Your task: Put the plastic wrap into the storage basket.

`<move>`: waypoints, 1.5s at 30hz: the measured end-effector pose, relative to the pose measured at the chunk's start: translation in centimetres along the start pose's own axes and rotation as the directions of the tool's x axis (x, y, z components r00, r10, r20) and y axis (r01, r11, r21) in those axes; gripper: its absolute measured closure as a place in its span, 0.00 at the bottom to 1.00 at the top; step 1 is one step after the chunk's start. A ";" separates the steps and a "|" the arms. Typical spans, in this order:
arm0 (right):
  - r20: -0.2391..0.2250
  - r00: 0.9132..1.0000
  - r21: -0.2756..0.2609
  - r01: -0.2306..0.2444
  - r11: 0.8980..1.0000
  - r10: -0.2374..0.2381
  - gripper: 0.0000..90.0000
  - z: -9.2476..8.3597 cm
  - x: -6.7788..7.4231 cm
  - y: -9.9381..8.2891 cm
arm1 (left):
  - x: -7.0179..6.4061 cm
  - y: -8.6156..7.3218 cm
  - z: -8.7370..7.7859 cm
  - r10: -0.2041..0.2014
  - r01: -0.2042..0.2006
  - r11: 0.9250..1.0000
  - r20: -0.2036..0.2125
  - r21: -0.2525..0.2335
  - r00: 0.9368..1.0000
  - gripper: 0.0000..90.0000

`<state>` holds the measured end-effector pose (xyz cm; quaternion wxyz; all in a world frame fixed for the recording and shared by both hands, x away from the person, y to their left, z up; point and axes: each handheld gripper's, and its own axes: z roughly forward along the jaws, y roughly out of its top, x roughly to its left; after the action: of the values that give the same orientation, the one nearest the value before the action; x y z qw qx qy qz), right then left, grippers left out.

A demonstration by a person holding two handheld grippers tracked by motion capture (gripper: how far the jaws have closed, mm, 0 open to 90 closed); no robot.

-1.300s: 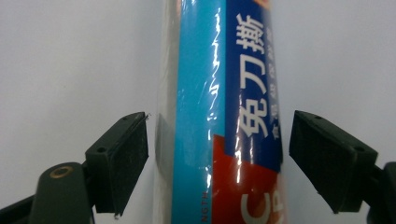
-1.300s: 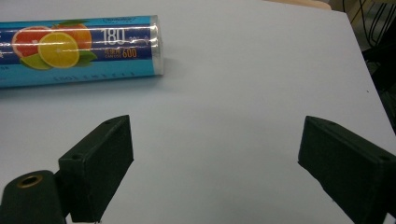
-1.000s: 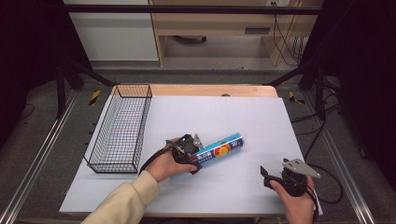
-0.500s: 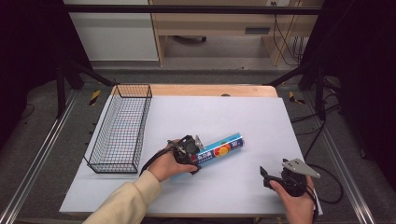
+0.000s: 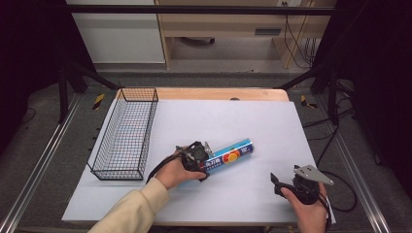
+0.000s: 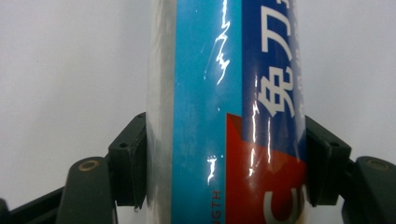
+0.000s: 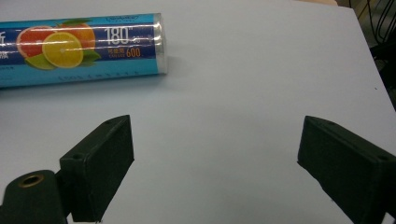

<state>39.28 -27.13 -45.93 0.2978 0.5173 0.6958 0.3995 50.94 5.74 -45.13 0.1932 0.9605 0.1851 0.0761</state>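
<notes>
wire basket (image 5: 125, 135): black, at table's left edge, looks empty | table (image 5: 262, 121): white sheet over wooden top | cabinet (image 5: 116, 34): white, behind table

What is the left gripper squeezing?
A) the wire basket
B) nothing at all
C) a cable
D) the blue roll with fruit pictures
D: in the left gripper view the left gripper has just closed, both pads pressing the sides of the blue roll, which lies on the table beside the basket, not in it.
</notes>
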 end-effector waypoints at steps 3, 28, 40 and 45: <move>0.000 1.000 -0.001 0.006 1.000 -0.006 0.12 0.0 0.0 0.0 | 0.0 0.0 0.0 0.000 0.000 1.000 -0.002 0.001 1.000 0.34; -0.004 1.000 -0.003 0.000 1.000 0.000 0.12 0.0 0.0 0.0 | -0.5 -0.2 -0.1 0.025 -0.026 1.000 -0.038 -0.016 0.999 0.35; -0.003 1.000 -0.006 -0.004 1.000 0.004 0.13 0.0 0.0 0.0 | -0.4 -0.4 -2.2 0.016 -0.021 0.996 -0.062 -0.083 0.998 0.35; -0.002 1.000 -0.006 0.000 1.000 0.000 0.13 0.0 0.1 0.0 | -0.7 -0.5 -4.0 0.007 -0.016 0.992 -0.079 -0.122 0.997 0.35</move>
<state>39.29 -27.06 -45.90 0.2987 0.5159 0.6949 0.4020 49.23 7.29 -41.77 0.2442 0.9441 0.1820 0.1260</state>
